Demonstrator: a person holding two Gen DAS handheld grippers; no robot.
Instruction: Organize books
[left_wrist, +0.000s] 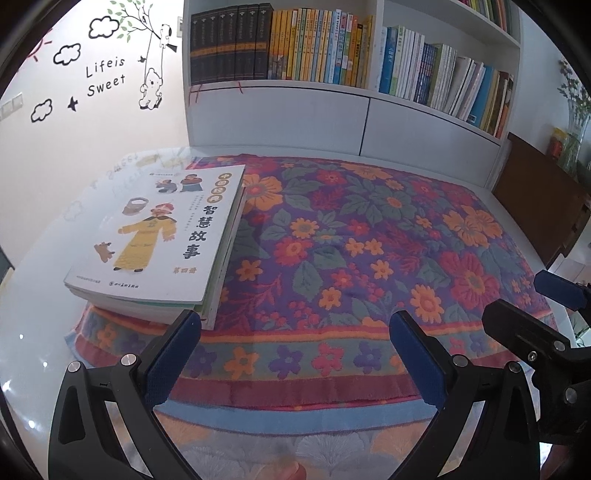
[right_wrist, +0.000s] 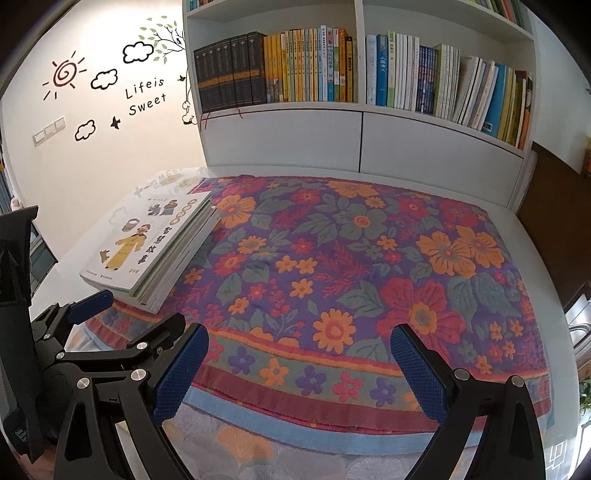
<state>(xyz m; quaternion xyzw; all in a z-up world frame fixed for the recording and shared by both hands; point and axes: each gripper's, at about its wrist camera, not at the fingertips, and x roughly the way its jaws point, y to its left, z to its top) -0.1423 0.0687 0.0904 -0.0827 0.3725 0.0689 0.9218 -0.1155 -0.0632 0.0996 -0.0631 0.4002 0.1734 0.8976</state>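
A stack of thin white books (left_wrist: 159, 243) lies flat at the left edge of a flowered cloth (left_wrist: 362, 251); the top cover shows a figure in a yellow robe. The right wrist view has the same stack (right_wrist: 147, 247) at its left. My left gripper (left_wrist: 295, 325) is open, low over the cloth's near edge, its left finger just in front of the stack's near corner. My right gripper (right_wrist: 299, 339) is open too, over the cloth's near border, with nothing between its fingers. Each gripper shows at the side of the other's view.
A white bookcase (left_wrist: 280, 110) stands behind the table, its shelves packed with upright books (left_wrist: 317, 48). A white wall with decals is at the left. A dark wooden cabinet (left_wrist: 543, 192) with jars and a vase stands at the right.
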